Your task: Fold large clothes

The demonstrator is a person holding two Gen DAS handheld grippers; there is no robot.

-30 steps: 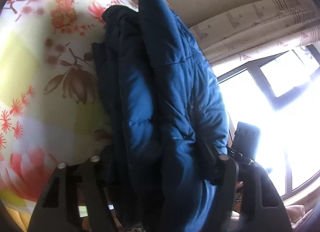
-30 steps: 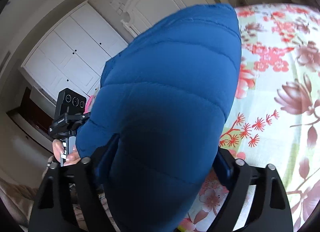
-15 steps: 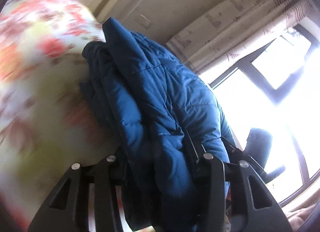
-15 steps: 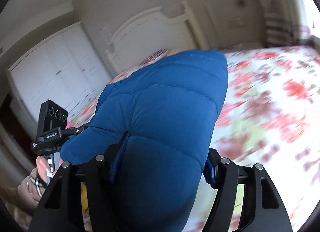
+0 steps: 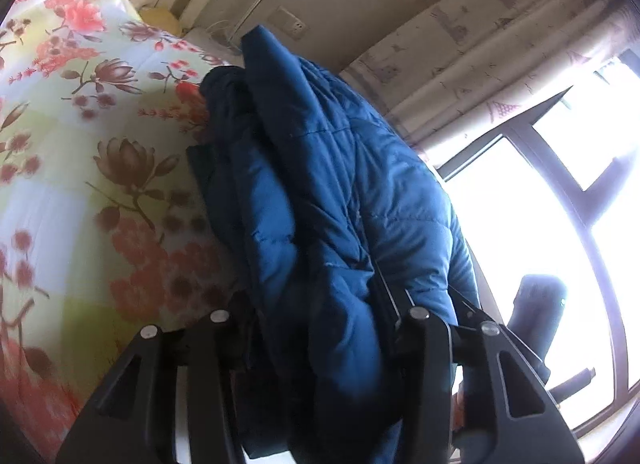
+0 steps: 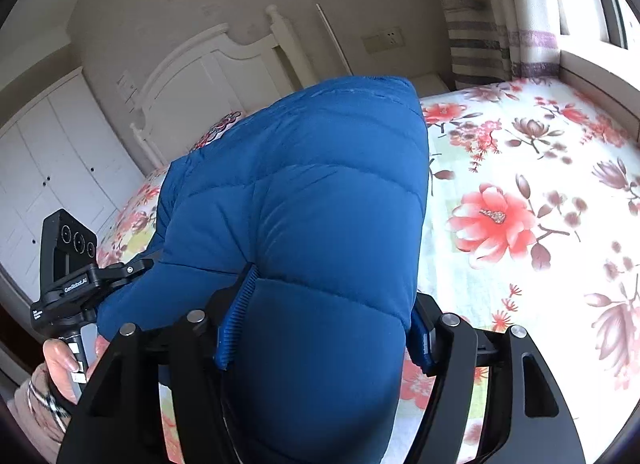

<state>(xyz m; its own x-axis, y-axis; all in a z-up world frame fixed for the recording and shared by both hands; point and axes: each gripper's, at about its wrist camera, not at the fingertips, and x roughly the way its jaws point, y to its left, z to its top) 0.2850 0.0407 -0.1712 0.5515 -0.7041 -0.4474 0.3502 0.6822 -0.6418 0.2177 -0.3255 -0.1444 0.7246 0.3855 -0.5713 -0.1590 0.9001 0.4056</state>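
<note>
The left tool (image 5: 320, 328) and the right tool (image 6: 324, 328) are each clamped on the blue puffer jacket (image 6: 304, 232), which hangs bunched between them above the floral bedspread (image 6: 520, 224), with the white headboard (image 6: 208, 76) beyond.

Jacket (image 6: 320, 224) blocks ahead — bedspread (image 6: 540, 224) open rightward.

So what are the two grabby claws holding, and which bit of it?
Both hold the blue puffy jacket. The right gripper pinches a thick quilted fold; the left gripper clamps bunched layers. Which part of the jacket cannot be told.
</note>
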